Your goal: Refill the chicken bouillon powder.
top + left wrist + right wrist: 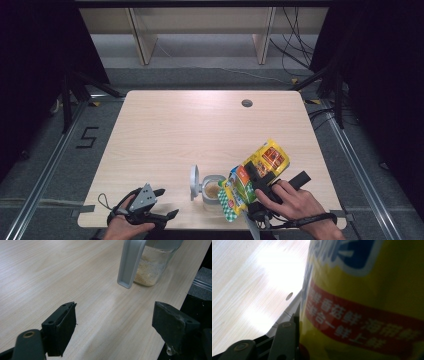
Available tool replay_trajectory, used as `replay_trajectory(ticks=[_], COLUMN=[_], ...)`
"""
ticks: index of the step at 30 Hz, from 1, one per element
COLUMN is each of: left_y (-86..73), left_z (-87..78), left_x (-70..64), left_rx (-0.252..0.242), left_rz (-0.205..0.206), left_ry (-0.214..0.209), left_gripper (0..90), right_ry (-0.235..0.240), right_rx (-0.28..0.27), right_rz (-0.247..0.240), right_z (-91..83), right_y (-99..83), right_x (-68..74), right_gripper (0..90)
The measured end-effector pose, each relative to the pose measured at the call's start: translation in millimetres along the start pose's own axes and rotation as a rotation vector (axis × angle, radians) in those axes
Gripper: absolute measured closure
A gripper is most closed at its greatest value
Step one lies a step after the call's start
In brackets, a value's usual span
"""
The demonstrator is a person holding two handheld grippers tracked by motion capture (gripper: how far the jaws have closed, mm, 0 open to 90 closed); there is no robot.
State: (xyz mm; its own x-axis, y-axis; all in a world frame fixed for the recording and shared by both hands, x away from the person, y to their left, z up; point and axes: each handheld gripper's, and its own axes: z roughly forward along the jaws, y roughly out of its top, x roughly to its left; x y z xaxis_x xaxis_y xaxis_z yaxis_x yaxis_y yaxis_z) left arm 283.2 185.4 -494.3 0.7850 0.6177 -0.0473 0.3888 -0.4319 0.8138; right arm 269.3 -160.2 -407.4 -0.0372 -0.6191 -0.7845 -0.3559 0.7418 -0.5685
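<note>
Yellow pouch at the table's five o'clock, clamped in our right gripper, red band of unreadable Chinese characters, top cropped, left gripper released, near jar.
</note>
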Motion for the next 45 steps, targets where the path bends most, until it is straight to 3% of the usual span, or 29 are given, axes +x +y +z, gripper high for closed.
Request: replay_trajectory(ticks=[18,20,21,22,23,24,25,35,37,45], left_y=[-0.4,-0.1,0.1,-0.1,0.3,0.0,-0.5,0.0,0.9,0.9], left_z=[0.6,0.0,-0.1,1.0,-1.0,0.9,1.0,0.4,-0.3,-0.2], left_x=[-1.1,0.4,2.1,1.1,3.3,2.7,-0.2,-0.8,0.6,0.5], left_rx=[-0.009,0.0,0.003,-0.014,0.015,-0.001,-0.006,-0.005,-0.001,0.0], left_rz=[-0.006,0.002,0.034,0.017,0.052,0.044,-0.005,-0.004,0.029,0.027], left_ry=[0.002,0.0,0.015,0.004,0.013,0.016,0.003,-0.005,-0.001,-0.003], left_gripper=[18.9,18.9,18.9,18.9,18.9,18.9,18.9,18.9,18.9,18.9], right_ry=[-0.004,-0.024,-0.022,-0.003,-0.018,-0.021,-0.024,0.0,-0.001,0.012], right_rx=[-0.008,-0.004,-0.005,-0.009,-0.006,-0.006,0.0,-0.008,-0.005,-0.001], right_rz=[0.023,0.03,0.032,0.035,0.038,0.034,0.037,0.034,0.03,0.033], right_z=[-5.7,-6.5,-6.8,-6.7,-7.6,-7.9,-8.8,-11.6,-10.0,-7.2], right_y=[8.0,8.9,9.4,9.5,9.8,9.8,10.3,11.4,10.9,8.4], right_x=[-1.2,-0.4,-0.6,-1.3,-1.1,-1.8,-2.4,-6.6,-5.7,-2.8], right_gripper=[58.2,58.2,58.2,58.2,58.2,58.2,58.2,58.2,58.2,58.2])
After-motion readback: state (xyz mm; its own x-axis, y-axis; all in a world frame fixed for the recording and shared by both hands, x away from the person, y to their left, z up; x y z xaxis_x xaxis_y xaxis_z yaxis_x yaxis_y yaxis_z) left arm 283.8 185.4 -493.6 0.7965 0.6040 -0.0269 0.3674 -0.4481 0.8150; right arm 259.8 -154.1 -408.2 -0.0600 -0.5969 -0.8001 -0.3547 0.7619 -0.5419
